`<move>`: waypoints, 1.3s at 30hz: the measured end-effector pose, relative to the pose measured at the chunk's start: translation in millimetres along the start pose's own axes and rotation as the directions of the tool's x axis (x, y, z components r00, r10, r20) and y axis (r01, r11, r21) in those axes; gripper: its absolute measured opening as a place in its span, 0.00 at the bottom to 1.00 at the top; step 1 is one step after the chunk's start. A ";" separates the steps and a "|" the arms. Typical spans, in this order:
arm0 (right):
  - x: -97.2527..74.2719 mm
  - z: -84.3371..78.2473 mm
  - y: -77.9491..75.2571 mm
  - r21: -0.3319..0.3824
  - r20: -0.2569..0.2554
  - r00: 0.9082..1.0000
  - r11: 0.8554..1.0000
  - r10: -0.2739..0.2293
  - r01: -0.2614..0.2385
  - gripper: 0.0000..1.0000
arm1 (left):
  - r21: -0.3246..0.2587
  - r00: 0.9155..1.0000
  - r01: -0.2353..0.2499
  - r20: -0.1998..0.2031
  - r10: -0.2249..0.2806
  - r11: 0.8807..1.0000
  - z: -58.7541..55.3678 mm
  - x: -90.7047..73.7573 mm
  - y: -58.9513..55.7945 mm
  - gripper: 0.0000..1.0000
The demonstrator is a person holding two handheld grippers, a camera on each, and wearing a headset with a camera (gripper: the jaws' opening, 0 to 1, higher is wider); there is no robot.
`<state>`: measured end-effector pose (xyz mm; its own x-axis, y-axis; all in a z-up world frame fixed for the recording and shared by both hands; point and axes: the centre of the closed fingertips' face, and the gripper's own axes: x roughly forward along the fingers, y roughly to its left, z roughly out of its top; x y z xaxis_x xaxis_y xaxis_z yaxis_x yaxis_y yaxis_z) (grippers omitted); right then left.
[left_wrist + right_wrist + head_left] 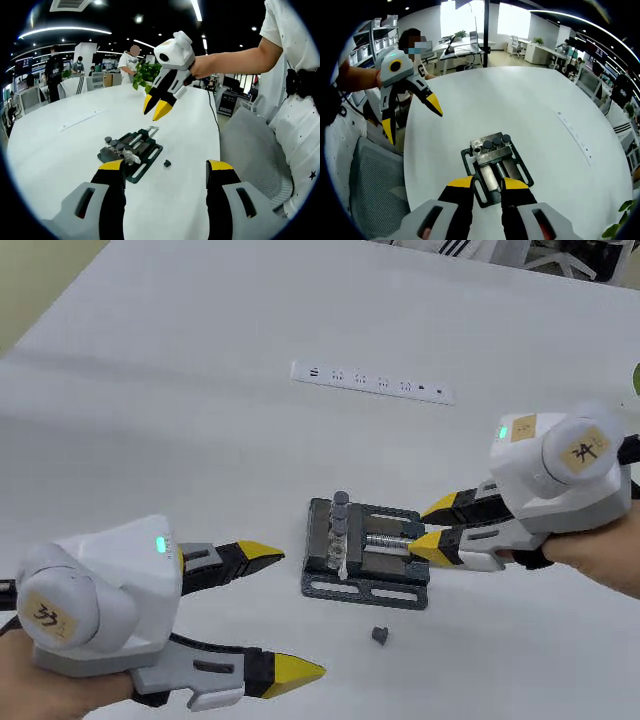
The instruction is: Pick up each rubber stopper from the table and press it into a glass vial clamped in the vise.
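Left tongs (280, 612) are low at the near-left of the counter (150, 420), jaws spread wide, nothing btwn them. Right tongs (432, 528) are at the right, pointing left, jaws part open w/ a narrow gap, empty. Their tips are right at the screw end of the vise (365, 585); can't tell if they touch it.

The vise sits mid-counter, dark, w/ a row of glass vials (340, 535) clamped upright along its left end. In the right gripper view three vials carry seated stoppers (496, 141). The vial at the end of the row nearest the left tongs looks open-topped.

One loose rubber stopper (380, 635) lies on the counter just in front of the vise on the near side, apart from it. It's ahead of the left tongs, to the right of the lower tip, not touching. In the left gripper view it shows btwn the two jaw tips but farther out. From the right tongs it's nearer the person and to the left, w/ the vise's corner btwn.

A white power strip (372, 382) lies farther back on the counter, well apart from the vise.
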<state>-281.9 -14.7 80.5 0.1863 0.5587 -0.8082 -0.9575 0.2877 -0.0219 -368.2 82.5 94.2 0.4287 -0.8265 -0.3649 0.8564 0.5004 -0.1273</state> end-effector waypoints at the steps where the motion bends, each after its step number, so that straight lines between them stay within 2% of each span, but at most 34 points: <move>1: -2.9 -3.6 0.8 0.006 0.007 1.000 1.000 -0.003 0.003 0.17 | 0.001 1.000 0.003 -0.009 -0.003 1.000 -1.2 1.7 0.4 0.62; 7: -14.0 -19.1 4.1 0.038 0.044 0.999 0.999 -0.013 0.012 0.19 | 0.024 0.999 0.022 -0.040 -0.021 0.999 -4.4 9.9 -0.7 0.56; 13: -25.5 -35.5 4.7 0.075 0.084 0.996 0.997 -0.026 0.020 0.23 | 0.051 0.995 0.049 -0.088 -0.044 0.998 -10.0 23.0 -2.0 0.51; 23: -44.3 -63.3 13.4 0.123 0.142 0.989 0.992 -0.043 0.025 0.35 | 0.123 0.981 0.114 -0.172 -0.092 0.986 -16.7 47.5 -10.2 0.40; 24: -45.8 -66.6 14.9 0.129 0.143 0.989 0.991 -0.044 0.025 0.35 | 0.136 0.979 0.121 -0.179 -0.096 0.983 -18.4 48.1 -6.6 0.39; 27: -49.0 -72.6 19.1 0.138 0.154 0.987 0.990 -0.043 0.022 0.37 | 0.153 0.973 0.138 -0.207 -0.105 0.979 -18.8 55.4 -9.4 0.36; 30: -50.7 -76.9 24.6 0.140 0.167 0.985 0.990 -0.038 0.015 0.40 | 0.183 0.964 0.159 -0.238 -0.114 0.970 -24.5 62.3 -10.3 0.33; 35: -52.8 -81.8 30.7 0.149 0.195 0.980 0.989 -0.032 0.002 0.46 | 0.234 0.948 0.196 -0.294 -0.123 0.952 -35.6 75.2 -10.5 0.27; 39: -53.8 -84.1 33.8 0.167 0.209 0.977 0.986 -0.037 0.002 0.46 | 0.276 0.933 0.224 -0.338 -0.124 0.935 -45.5 85.6 -9.9 0.22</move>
<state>-342.8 -100.5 73.7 0.2640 0.6979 -0.6658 -0.9068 0.4148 0.0753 -353.1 18.5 22.3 0.1966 -0.7462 -0.6360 0.9760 0.2111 0.0541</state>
